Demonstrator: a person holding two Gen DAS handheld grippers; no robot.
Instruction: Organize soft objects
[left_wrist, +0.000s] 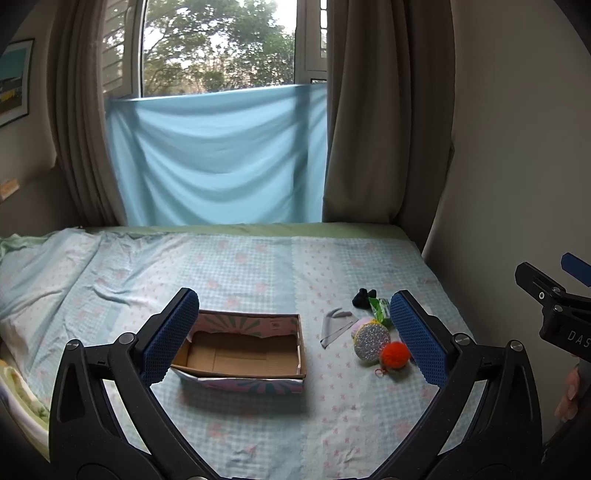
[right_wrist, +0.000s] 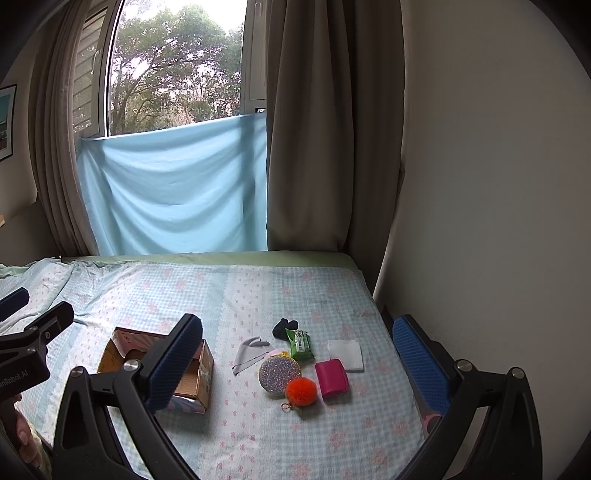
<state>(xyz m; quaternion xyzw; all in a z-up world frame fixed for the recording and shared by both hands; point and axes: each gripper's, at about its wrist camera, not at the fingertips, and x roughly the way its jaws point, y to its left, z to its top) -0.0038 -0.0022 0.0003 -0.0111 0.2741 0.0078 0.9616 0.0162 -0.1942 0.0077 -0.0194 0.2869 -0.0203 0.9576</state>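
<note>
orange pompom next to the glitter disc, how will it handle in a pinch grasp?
The orange pompom looks fluffy, so it will probably squash between the jaws and weigh little. It is round, so a nudge might roll it, though its small ring lies on the bedsheet and may drag or dangle.

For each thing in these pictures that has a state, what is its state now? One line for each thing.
left gripper: open, holds nothing
right gripper: open, holds nothing
cardboard box: open on top, nothing visible inside
pink pouch: closed, flat on the bed
green tissue pack: closed, lying flat
grey cloth: loosely folded
white pad: lying flat
curtains: drawn aside
</note>
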